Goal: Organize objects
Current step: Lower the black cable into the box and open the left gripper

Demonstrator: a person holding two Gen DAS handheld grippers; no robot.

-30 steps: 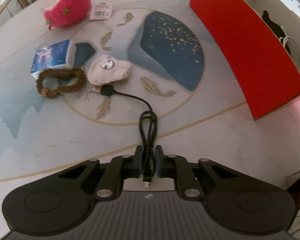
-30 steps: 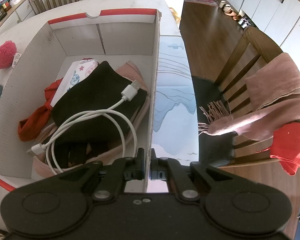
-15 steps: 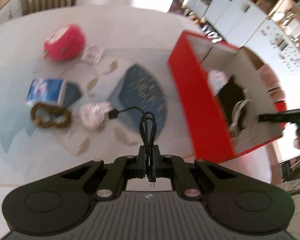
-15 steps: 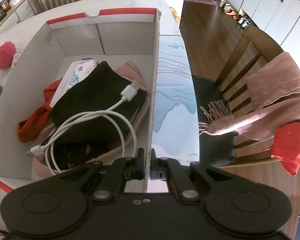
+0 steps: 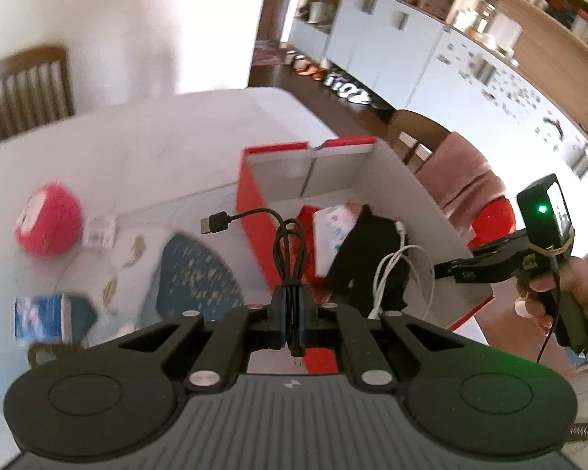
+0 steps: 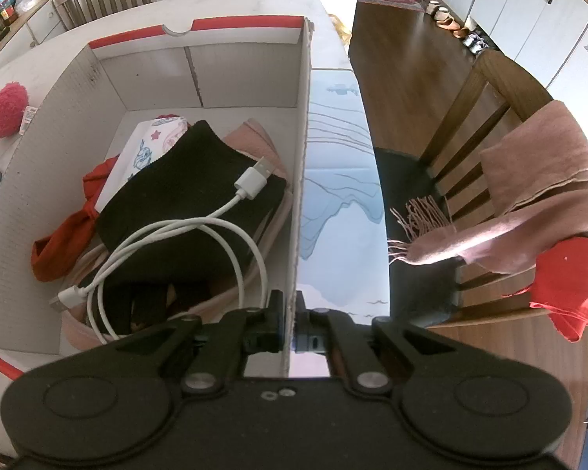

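Note:
My left gripper (image 5: 290, 315) is shut on a coiled black USB cable (image 5: 290, 243) and holds it in the air over the near left wall of the red and white cardboard box (image 5: 251, 203). My right gripper (image 6: 289, 323) is shut on the box's right wall (image 6: 301, 180) at its near end. Inside the box lie a white cable (image 6: 184, 239), a black cloth (image 6: 184, 188), a red cloth (image 6: 64, 243), a pink pouch (image 6: 254, 133) and a printed white packet (image 6: 149, 145). The right gripper also shows in the left wrist view (image 5: 441, 268).
On the table left of the box are a pink fuzzy toy (image 5: 49, 221), a white tag (image 5: 100, 231), a blue packet (image 5: 39, 317) and a brown scrunchie (image 5: 43, 352). A wooden chair (image 6: 501, 90) draped with a pink scarf (image 6: 537, 203) stands right of the table.
My left gripper has lifted the black cable off the table and swung right and up toward the box. The right gripper has stayed clamped on the box wall.

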